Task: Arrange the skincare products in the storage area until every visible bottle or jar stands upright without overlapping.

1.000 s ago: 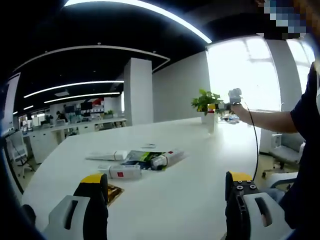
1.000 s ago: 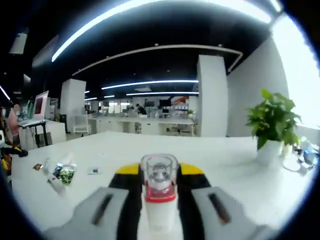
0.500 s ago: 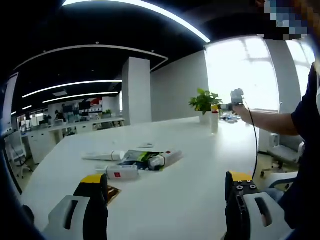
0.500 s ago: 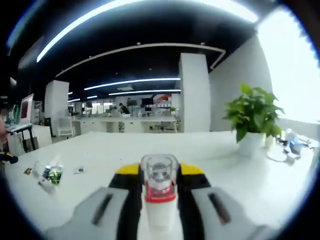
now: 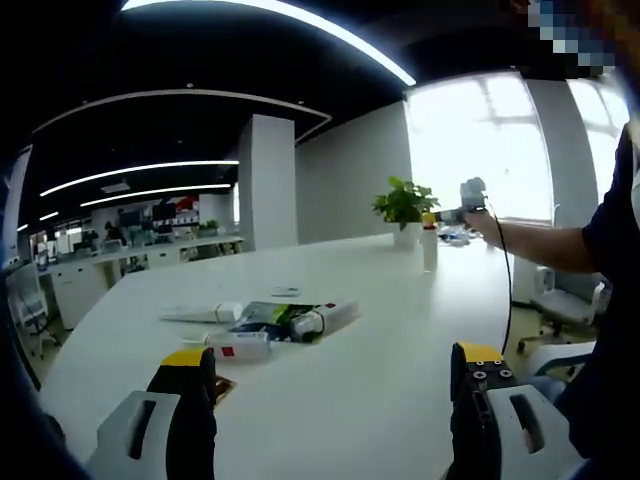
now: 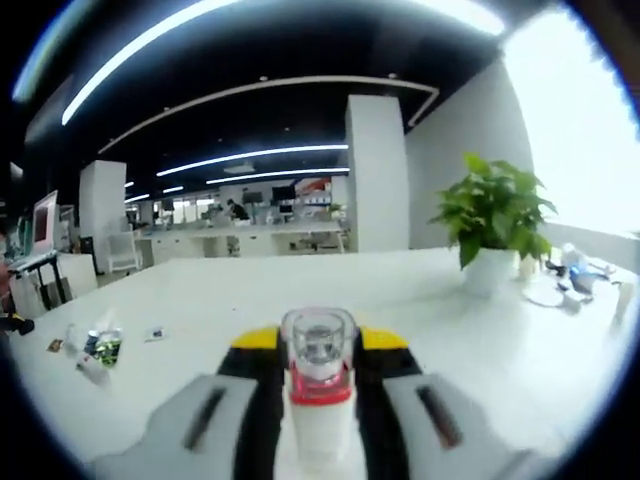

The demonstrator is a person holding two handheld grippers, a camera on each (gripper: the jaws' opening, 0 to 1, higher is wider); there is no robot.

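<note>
your right tool (image 6: 318,410) grips the bottle (image 6: 318,385) upright above the desk (image 6: 420,310); set it straight down. left tool (image 5: 325,400) gapes empty.

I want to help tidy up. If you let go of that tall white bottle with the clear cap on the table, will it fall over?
The bottle looks tall and narrow, so it would probably tip with a small nudge. The right gripper is clamped on its smooth white body, which might be a bit slippery. Being round, it would likely roll on the flat table if it fell.
</note>
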